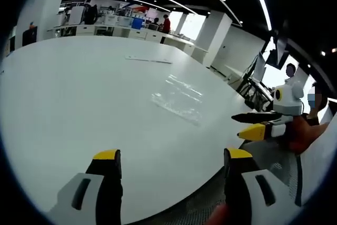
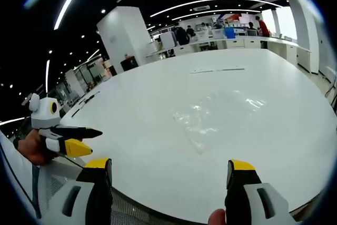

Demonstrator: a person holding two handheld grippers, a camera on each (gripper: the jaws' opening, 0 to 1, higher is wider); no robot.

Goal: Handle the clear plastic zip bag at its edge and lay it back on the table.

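The clear plastic zip bag (image 1: 178,99) lies flat on the white table (image 1: 79,104), hard to make out but for its glints. My left gripper (image 1: 172,157) is open, well short of the bag near the table's edge, with nothing between its yellow-tipped jaws. In the right gripper view the bag (image 2: 202,119) rests ahead, and my right gripper (image 2: 169,167) is open and empty above the near edge of the table (image 2: 158,93). The right gripper (image 1: 251,125) enters the left gripper view from the right, and the left gripper (image 2: 83,139) enters the right gripper view from the left.
A thin flat strip (image 1: 148,59) lies farther back on the table (image 2: 217,70). Desks with monitors and people stand at the far side of the room (image 1: 121,22). A white column (image 1: 217,36) rises beyond the table. A hand (image 1: 300,133) holds the right gripper.
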